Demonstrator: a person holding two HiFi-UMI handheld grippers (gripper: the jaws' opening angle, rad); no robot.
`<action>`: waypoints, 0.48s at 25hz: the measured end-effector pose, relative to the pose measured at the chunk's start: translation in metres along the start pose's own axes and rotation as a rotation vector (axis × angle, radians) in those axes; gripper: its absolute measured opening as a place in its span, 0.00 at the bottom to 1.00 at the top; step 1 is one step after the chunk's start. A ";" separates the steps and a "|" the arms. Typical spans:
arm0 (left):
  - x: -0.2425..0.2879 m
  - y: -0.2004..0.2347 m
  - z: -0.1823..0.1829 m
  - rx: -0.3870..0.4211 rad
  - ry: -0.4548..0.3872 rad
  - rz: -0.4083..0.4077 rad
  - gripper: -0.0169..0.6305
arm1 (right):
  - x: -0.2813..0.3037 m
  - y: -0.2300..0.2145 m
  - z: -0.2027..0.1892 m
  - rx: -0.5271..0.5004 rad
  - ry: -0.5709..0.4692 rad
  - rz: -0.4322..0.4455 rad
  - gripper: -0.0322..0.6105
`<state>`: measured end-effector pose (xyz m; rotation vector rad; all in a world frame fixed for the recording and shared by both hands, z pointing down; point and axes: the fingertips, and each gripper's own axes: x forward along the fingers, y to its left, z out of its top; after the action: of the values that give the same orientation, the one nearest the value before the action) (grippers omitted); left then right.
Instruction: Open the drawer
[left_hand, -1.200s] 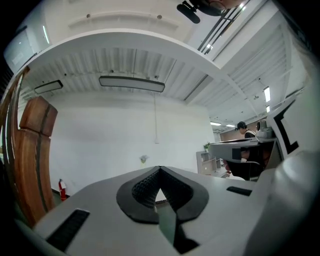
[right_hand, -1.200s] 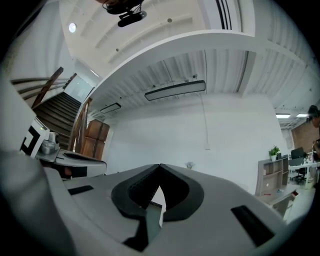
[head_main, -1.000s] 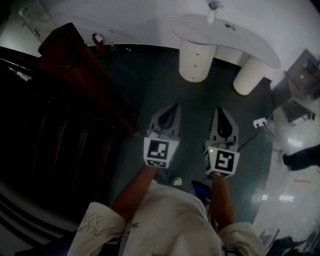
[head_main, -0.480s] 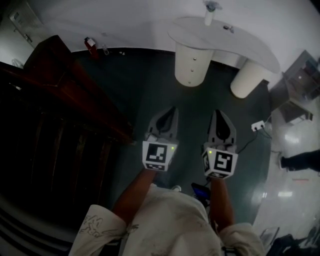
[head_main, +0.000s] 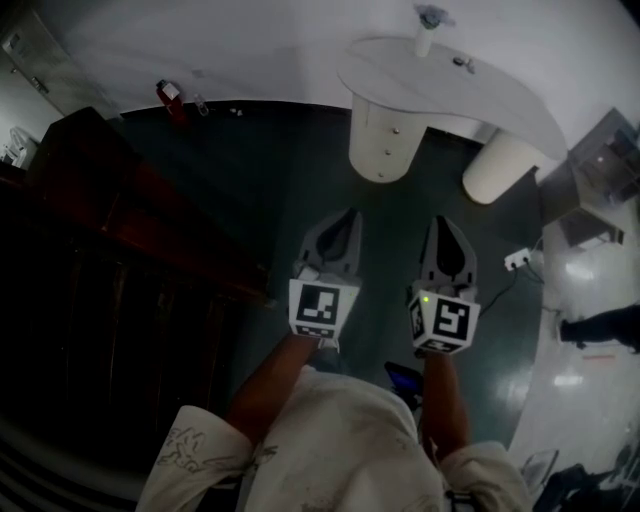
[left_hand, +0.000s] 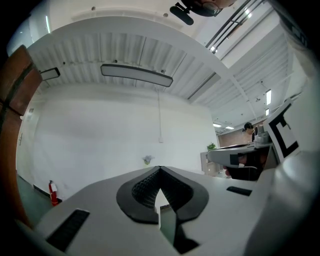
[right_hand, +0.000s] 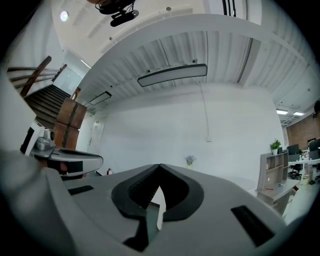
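Both tools are level, side by side over the dark floor. The left gripper (head_main: 350, 213) is pinched tight on nothing, and the right gripper (head_main: 441, 220) is the same, tips meeting with only air between. From above, the drawer (head_main: 386, 140) shows as a knobbed front on the round white pedestal under the curved desk (head_main: 500, 90) — well ahead of both tips. The gripper views look outward instead — white wall, a long ceiling lamp (left_hand: 136, 75), and shelving (right_hand: 272, 175) off to the right.
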<state>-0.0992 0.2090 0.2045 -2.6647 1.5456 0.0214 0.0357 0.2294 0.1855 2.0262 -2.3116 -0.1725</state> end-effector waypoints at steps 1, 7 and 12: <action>0.005 0.007 0.000 -0.001 -0.002 -0.004 0.03 | 0.008 0.002 0.000 -0.002 -0.001 -0.005 0.06; 0.033 0.036 -0.007 -0.019 -0.019 -0.014 0.03 | 0.049 0.011 -0.001 -0.011 -0.019 -0.015 0.06; 0.063 0.044 -0.012 -0.023 -0.010 -0.021 0.03 | 0.076 0.001 -0.008 0.000 -0.010 -0.024 0.06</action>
<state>-0.1062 0.1324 0.2115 -2.6941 1.5242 0.0520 0.0257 0.1541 0.1917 2.0587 -2.2934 -0.1838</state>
